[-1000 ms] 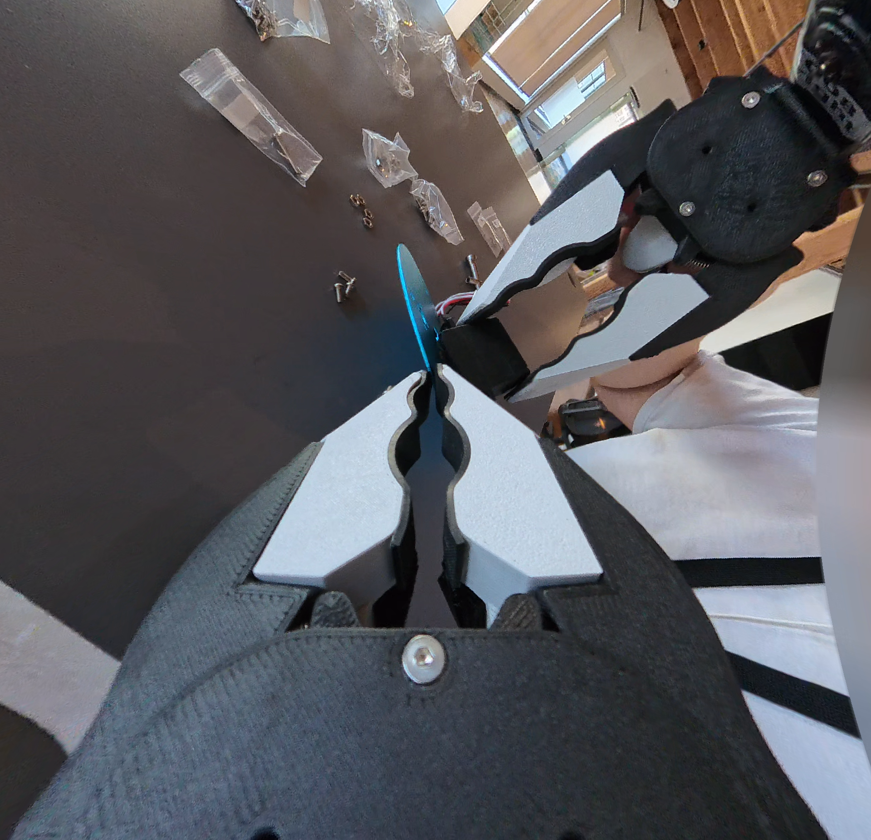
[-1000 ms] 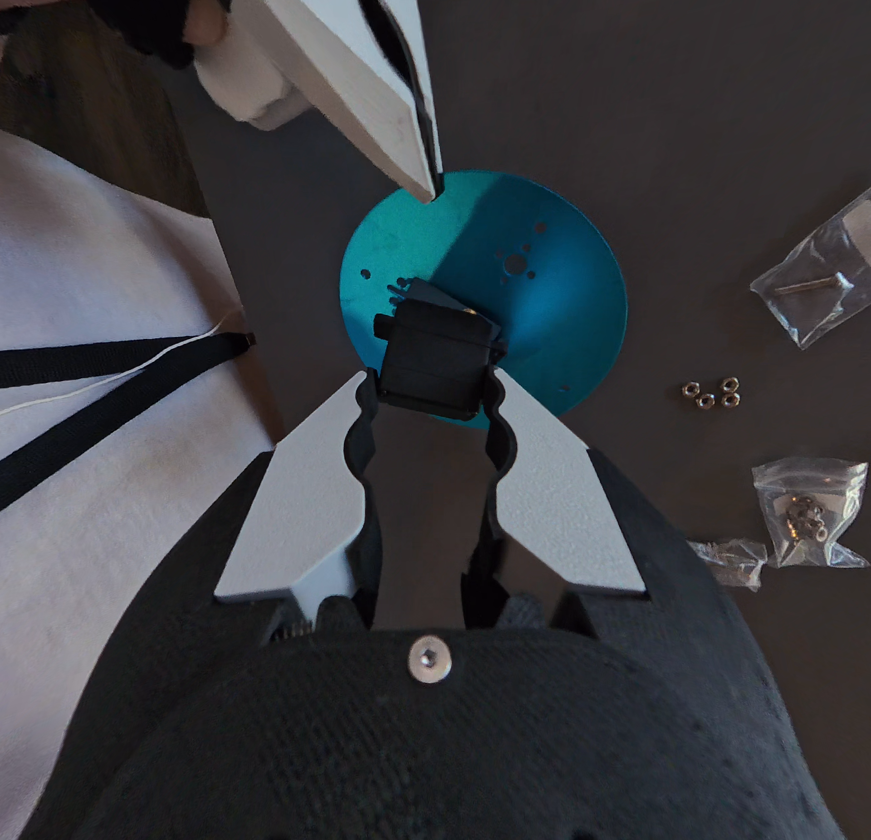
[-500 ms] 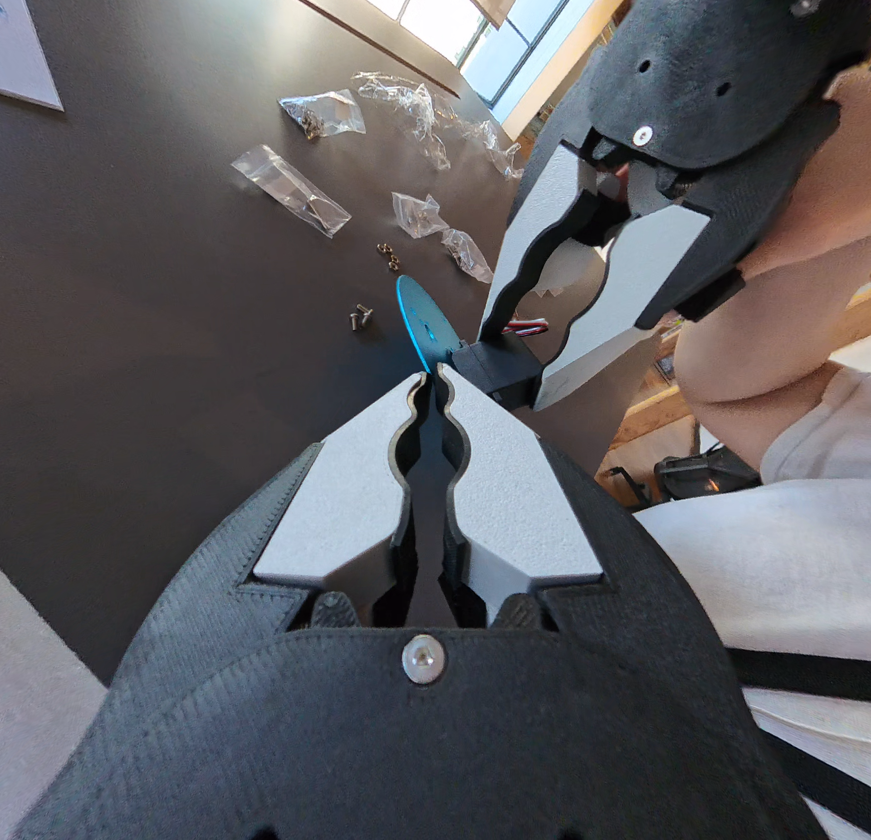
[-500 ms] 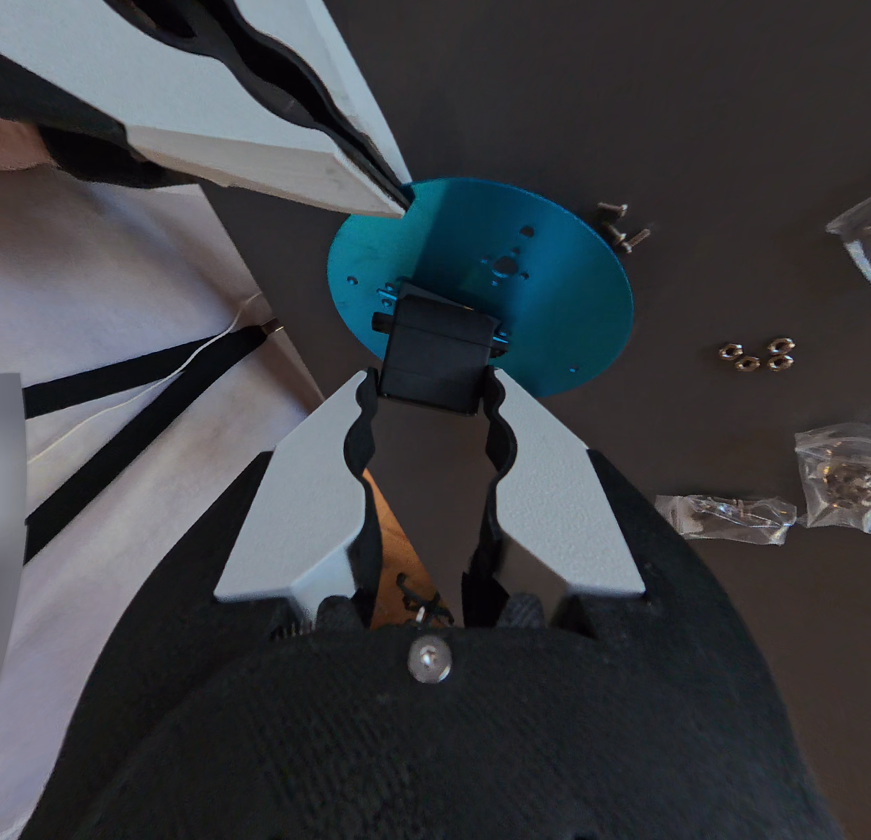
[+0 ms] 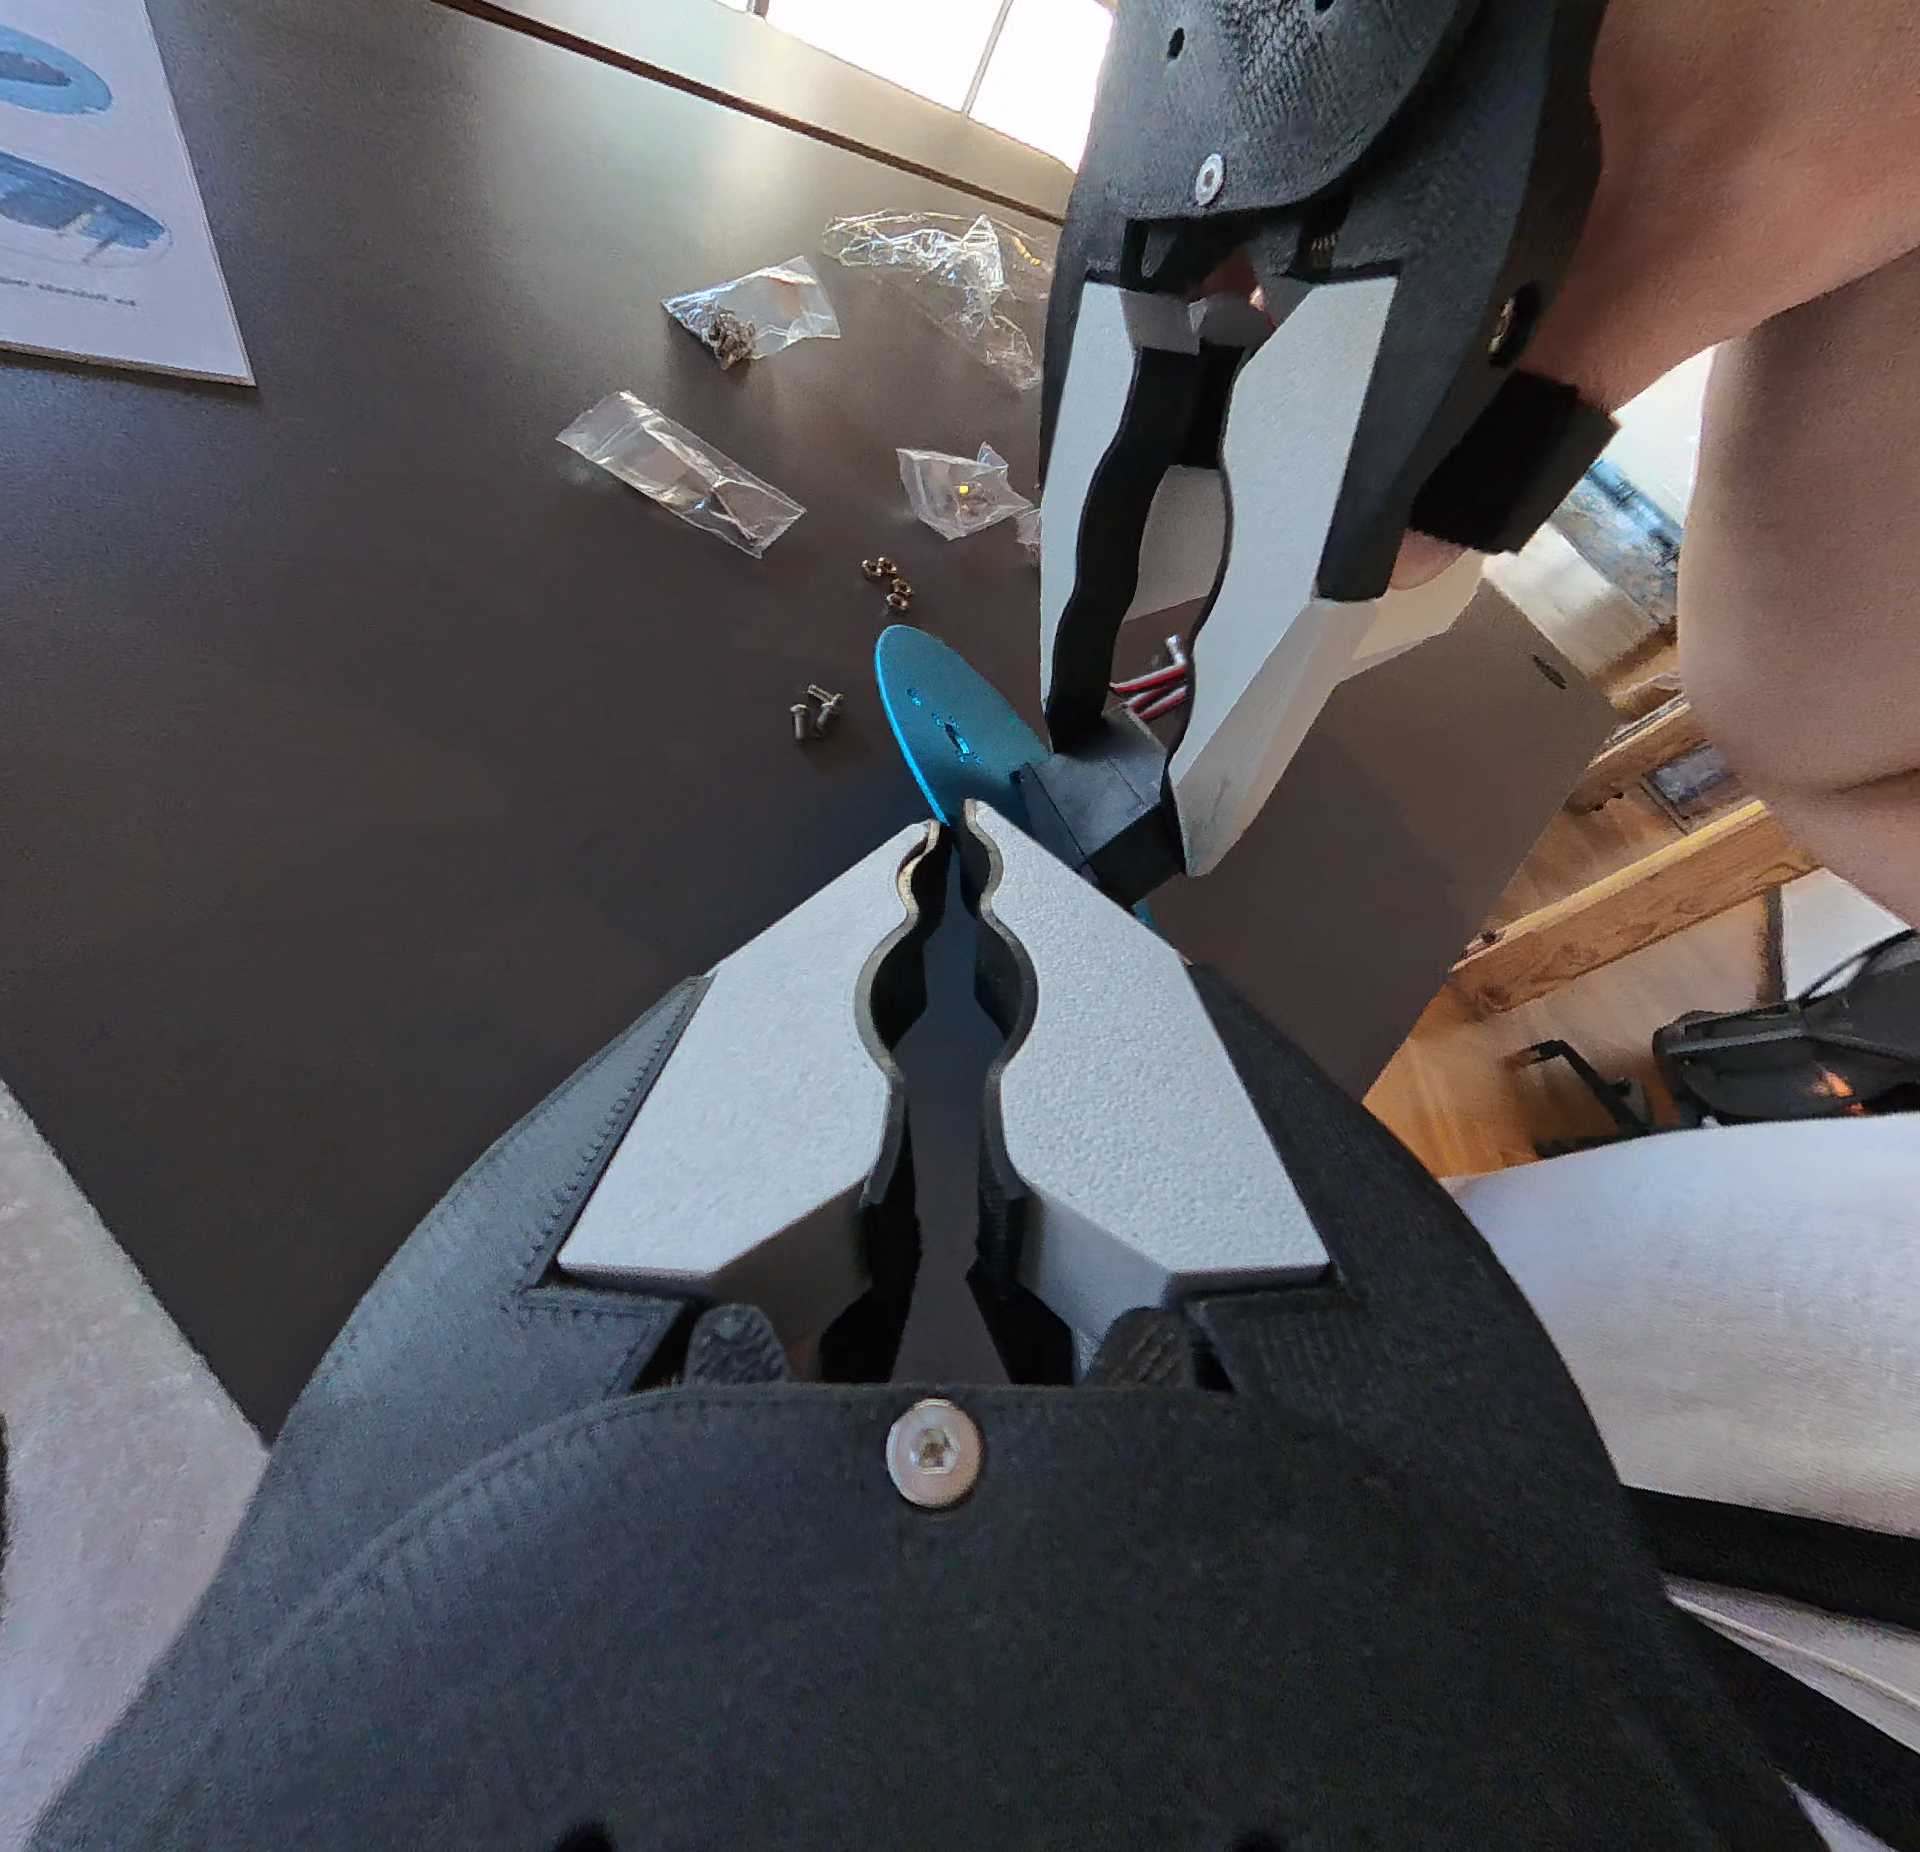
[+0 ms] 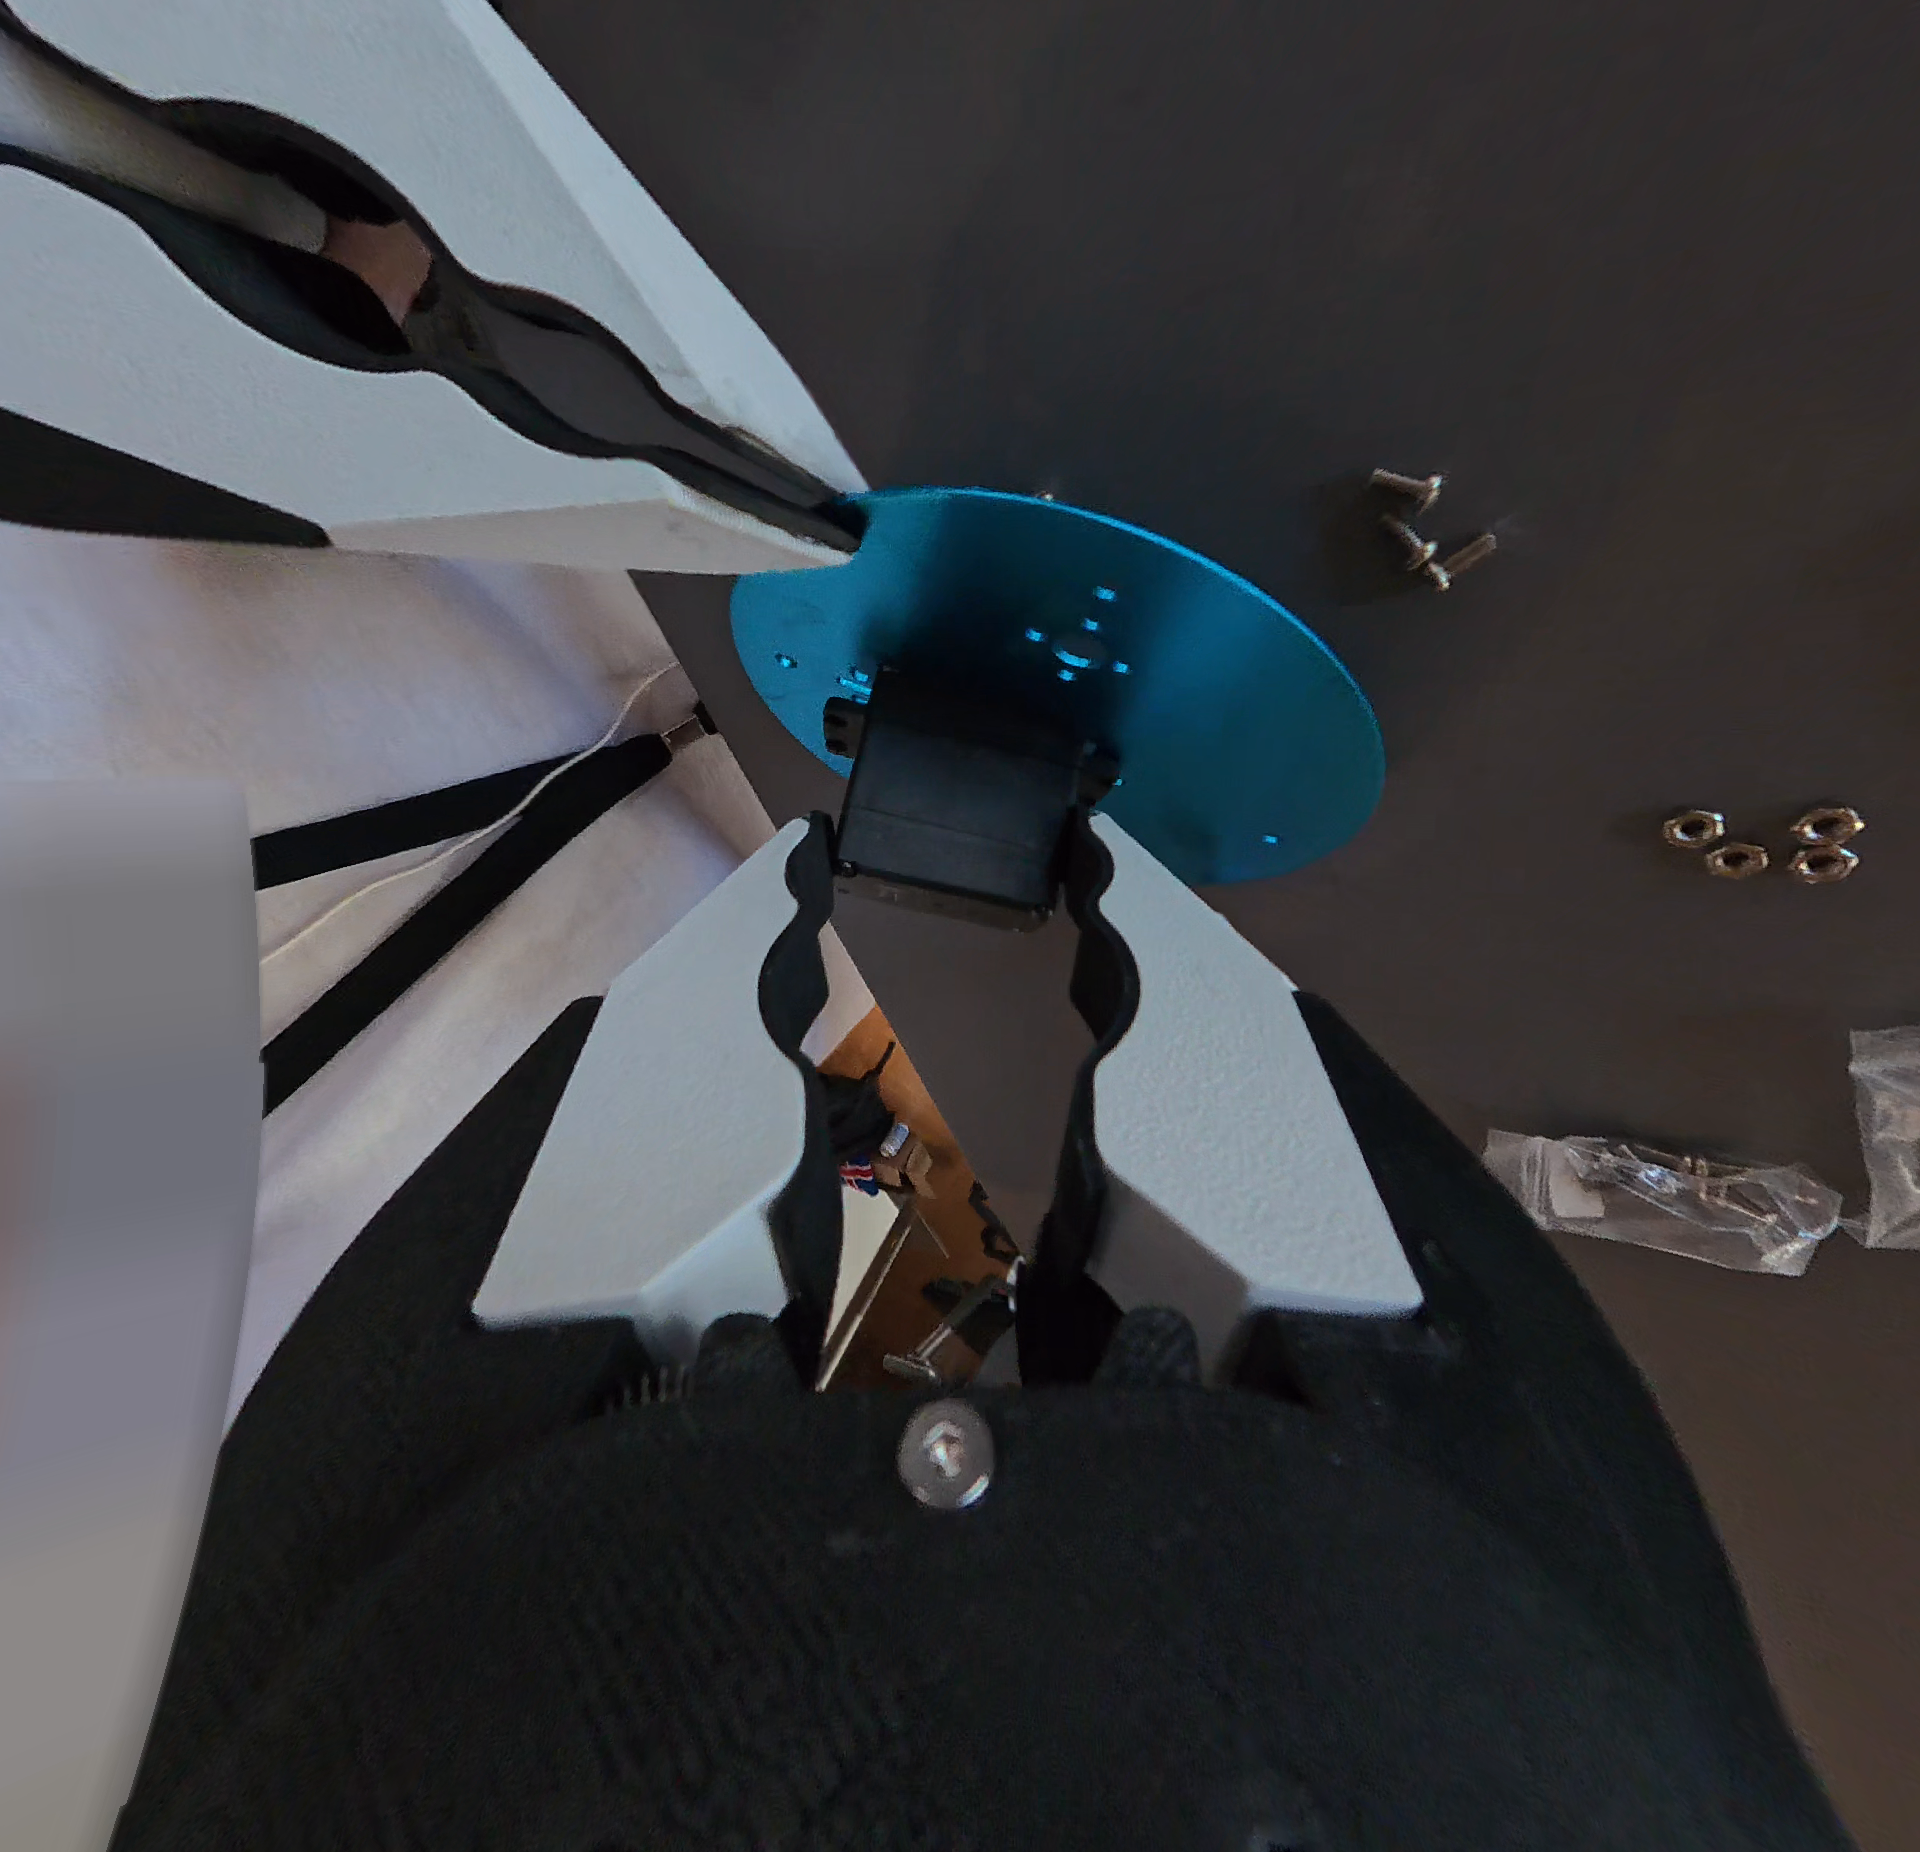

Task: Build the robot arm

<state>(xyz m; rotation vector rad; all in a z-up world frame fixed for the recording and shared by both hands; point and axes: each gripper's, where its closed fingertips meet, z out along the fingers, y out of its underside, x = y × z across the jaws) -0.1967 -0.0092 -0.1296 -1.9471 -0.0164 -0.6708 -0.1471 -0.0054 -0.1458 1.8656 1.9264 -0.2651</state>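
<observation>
Two grippers on one assembly, held above dark table [image 6: 1351, 192]. My left gripper [image 5: 948, 834] is pinched tight on rim of blue round plate [image 6: 1195, 680]; from right wrist cam its tips meet at plate edge. My right gripper [image 6: 951, 846] clamps black servo block [image 6: 951, 815], which sits against plate face nr its slot holes. Red/white wires [image 5: 1158, 685] trail behind block. On table: 3 loose screws [image 6: 1429, 535], 4 nuts [image 6: 1761, 846], several clear parts bags [image 6: 1662, 1200], printed sheet [image 5: 94, 171] far left.
</observation>
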